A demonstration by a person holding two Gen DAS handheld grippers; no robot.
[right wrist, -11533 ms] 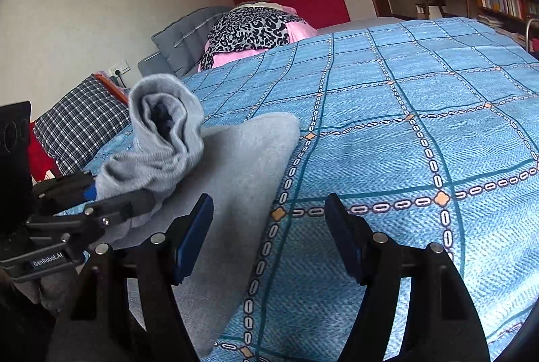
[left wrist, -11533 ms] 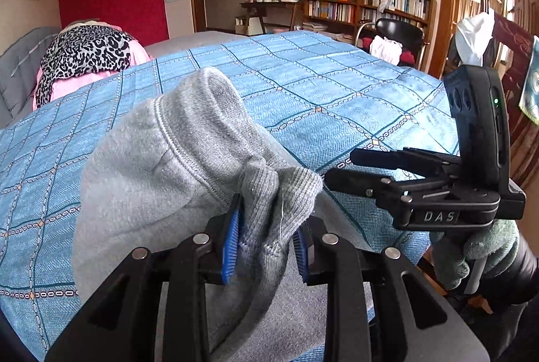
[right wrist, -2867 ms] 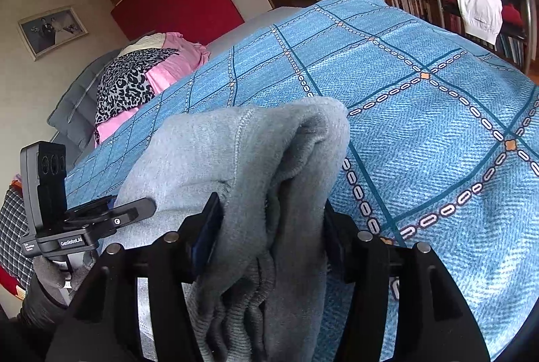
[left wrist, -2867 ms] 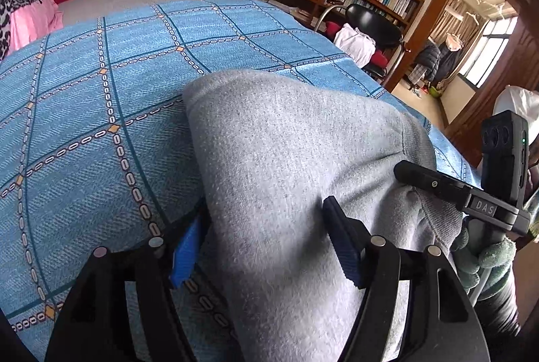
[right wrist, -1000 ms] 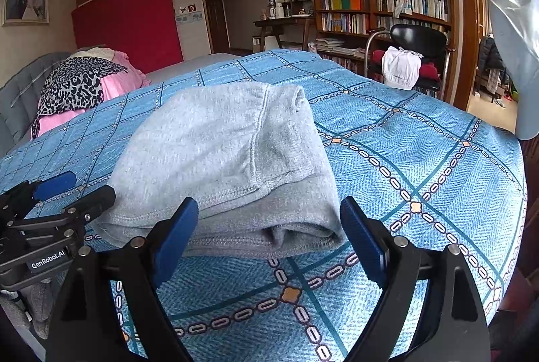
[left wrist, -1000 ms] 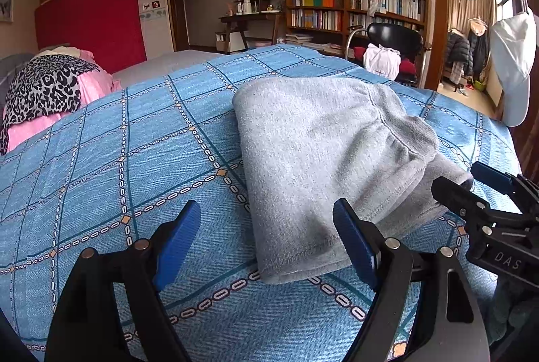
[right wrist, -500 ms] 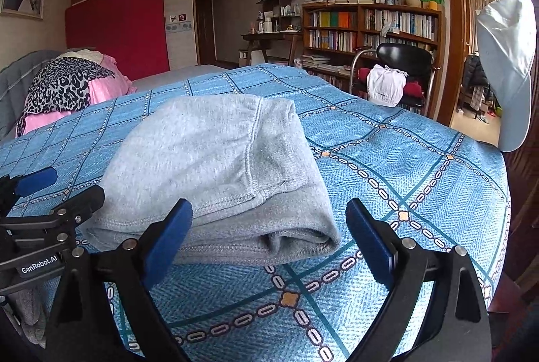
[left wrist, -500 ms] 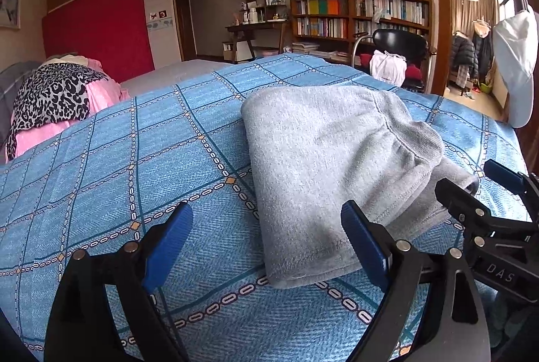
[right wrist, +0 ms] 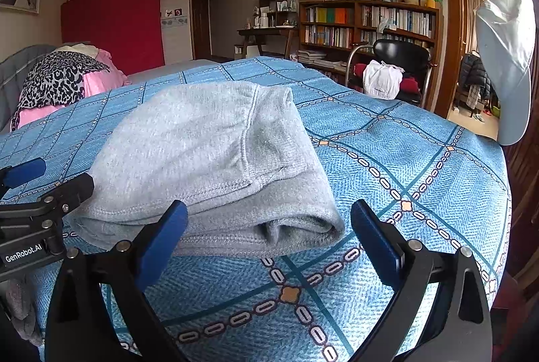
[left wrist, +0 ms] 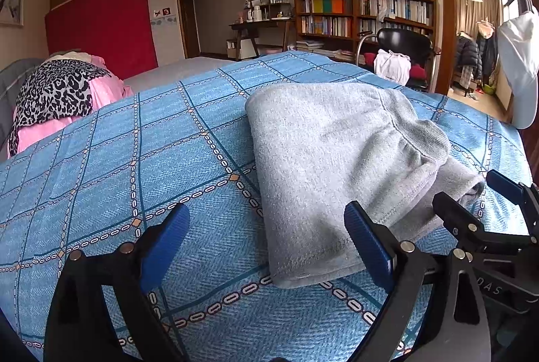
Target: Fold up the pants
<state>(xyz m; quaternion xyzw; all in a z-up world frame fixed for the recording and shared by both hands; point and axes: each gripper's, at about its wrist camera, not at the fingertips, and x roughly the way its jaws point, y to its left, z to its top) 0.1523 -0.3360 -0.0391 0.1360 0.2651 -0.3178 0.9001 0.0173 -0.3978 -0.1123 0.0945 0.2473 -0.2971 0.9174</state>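
Observation:
The grey pants (left wrist: 340, 156) lie folded in a thick rectangular stack on the blue checked bedspread (left wrist: 161, 156); they also show in the right wrist view (right wrist: 209, 159). My left gripper (left wrist: 266, 244) is open and empty, hanging just short of the stack's near left corner. My right gripper (right wrist: 269, 237) is open and empty, just short of the stack's near right end. Each gripper shows in the other's view, the right one (left wrist: 492, 213) and the left one (right wrist: 37, 186), both held apart from the cloth.
A pink and leopard-print pile (left wrist: 57, 99) lies at the bed's far left. A black chair with white cloth (left wrist: 397, 58) and bookshelves (left wrist: 363, 14) stand beyond the bed. A white cap (right wrist: 508, 58) hangs at the right. The bed edge drops off on the right.
Both grippers have drawn back a little from the folded pants and risen slightly. The pants lie still on the bed, released from both grippers since the older frames.

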